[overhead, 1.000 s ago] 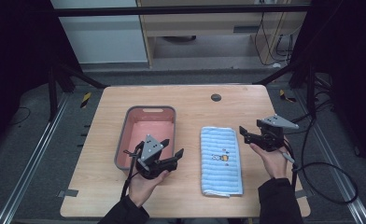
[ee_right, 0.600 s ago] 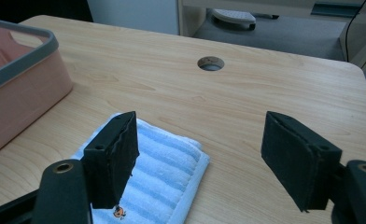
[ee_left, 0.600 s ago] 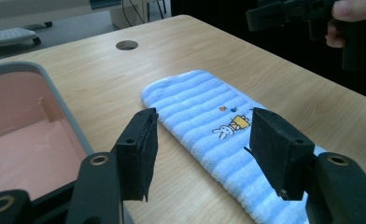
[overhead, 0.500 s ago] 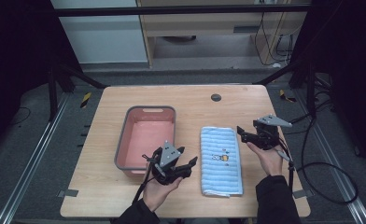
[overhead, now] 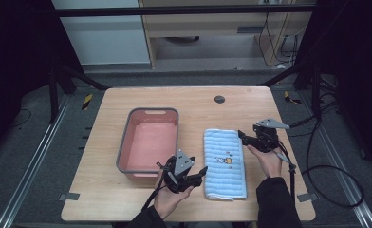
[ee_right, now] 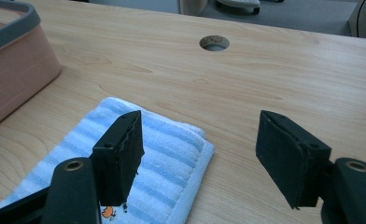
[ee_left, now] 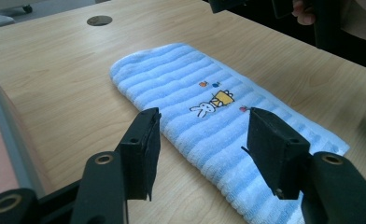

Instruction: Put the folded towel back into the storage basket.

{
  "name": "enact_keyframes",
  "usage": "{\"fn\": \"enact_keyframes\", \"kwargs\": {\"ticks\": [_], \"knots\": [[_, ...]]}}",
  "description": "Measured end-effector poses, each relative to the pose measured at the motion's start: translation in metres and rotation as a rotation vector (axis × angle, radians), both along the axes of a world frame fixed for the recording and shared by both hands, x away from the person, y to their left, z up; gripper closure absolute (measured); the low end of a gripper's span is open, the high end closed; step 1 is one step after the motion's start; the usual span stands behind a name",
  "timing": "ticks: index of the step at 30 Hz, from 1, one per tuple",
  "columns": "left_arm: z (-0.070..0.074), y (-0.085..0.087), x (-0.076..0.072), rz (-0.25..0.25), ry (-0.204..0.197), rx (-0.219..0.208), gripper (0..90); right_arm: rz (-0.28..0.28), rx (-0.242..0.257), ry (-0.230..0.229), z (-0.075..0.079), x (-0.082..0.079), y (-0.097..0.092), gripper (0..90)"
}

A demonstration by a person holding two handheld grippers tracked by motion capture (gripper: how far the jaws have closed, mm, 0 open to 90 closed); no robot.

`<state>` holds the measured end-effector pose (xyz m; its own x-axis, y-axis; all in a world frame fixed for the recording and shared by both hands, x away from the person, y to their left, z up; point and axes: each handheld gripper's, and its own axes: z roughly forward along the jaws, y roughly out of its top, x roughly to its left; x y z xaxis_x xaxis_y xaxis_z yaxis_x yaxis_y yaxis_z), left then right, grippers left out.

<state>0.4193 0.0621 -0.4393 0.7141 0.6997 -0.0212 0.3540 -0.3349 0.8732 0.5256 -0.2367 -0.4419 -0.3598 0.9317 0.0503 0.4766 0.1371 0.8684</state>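
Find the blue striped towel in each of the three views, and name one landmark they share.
High view: towel lies right of centre, beside the pink bin.
Left gripper view: towel runs diagonally across the middle, ahead of the jaws.
Right gripper view: towel sits lower left.
Shared landmark: the round table hole.

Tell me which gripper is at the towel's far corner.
The right gripper, open beside the blue towel's far right corner; the left gripper, also open, sits by its near left edge.
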Motion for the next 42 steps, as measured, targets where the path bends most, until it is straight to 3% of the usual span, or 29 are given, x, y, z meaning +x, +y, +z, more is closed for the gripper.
{"fn": "enact_keyframes", "kwargs": {"ticks": [15,28,38,42], "knots": [[-0.028,-0.020,-0.004,-0.033,0.054,0.045,46.8,0.001,-0.007,0.053,-0.020,0.008,0.003,36.0],[-0.054,-0.027,-0.003,-0.029,0.118,0.069,47.7,0.031,-0.063,0.105,-0.036,0.014,0.013,37.7],[-0.064,-0.030,-0.002,-0.022,0.150,0.086,49.2,0.049,-0.103,0.157,-0.049,0.018,0.019,39.3],[-0.065,-0.030,-0.002,-0.023,0.157,0.089,50.3,0.059,-0.097,0.172,-0.054,0.018,0.019,42.1]]}}
